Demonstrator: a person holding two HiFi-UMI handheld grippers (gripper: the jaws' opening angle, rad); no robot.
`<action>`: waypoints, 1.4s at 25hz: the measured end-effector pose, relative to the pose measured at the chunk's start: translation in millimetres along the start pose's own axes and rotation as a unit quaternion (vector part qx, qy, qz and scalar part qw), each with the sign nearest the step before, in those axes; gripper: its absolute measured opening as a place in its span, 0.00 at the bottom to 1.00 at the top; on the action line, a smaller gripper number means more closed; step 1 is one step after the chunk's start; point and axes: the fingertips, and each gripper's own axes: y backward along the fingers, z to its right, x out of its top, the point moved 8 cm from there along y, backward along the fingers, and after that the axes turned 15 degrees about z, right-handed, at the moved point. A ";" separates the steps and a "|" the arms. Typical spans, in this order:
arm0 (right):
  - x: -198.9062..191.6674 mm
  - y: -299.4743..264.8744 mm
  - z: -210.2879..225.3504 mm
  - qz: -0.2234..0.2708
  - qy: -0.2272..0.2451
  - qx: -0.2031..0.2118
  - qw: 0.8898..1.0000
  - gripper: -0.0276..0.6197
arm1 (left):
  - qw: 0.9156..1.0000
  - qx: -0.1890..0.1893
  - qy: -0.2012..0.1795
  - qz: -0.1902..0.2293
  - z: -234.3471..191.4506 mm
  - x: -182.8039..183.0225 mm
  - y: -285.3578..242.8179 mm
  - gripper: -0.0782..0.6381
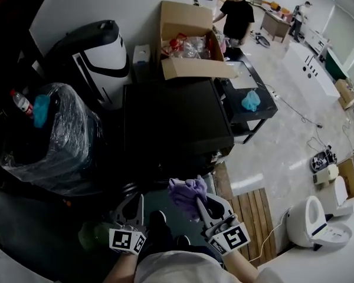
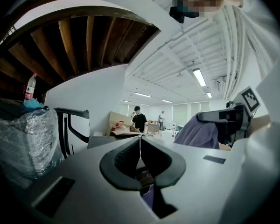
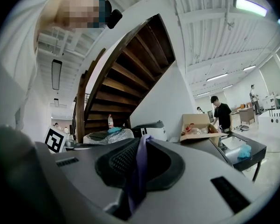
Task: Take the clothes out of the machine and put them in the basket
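- Your right gripper is clenched on the purple garment. In its own view a fold of the cloth passes between the pads and hangs out below them toward 6 o'clock.
- In the head view the bulk of the garment bunches just past that gripper's tips, toward 11 o'clock. The long run of the cloth lies along the jaws, not across them.
- Your left gripper has its jaws pressed together. A sliver of purple shows low behind the pads, but I cannot tell whether it is pinched there — treat the right as the carrying hand.
- The left gripper sits near the right one, at its 9 o'clock, and the garment lies at about 2 o'clock from the left. The right hand is plainly the nearer, being already on the cloth.
- You have no basket that can be made out for certain in any view. The bag-lined bin stands at 10 o'clock and the black counter at 12.
- My judgement: find the basket first, then lead with the right gripper so the hanging tail trails clear.
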 end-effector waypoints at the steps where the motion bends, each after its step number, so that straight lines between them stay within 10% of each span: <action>1: 5.5 3.1 -1.3 0.001 -0.001 -0.001 1.000 0.09 | 1.000 0.000 -0.001 -0.001 4.3 5.1 3.0 0.14; 21: 43.7 21.6 -56.9 0.004 -0.021 0.094 0.995 0.09 | 0.993 0.107 -0.036 0.025 28.2 64.5 112.1 0.14; 35: 6.2 -49.3 -203.3 -0.016 -0.058 0.254 0.965 0.09 | 0.959 0.272 -0.067 0.038 -43.2 86.5 275.1 0.14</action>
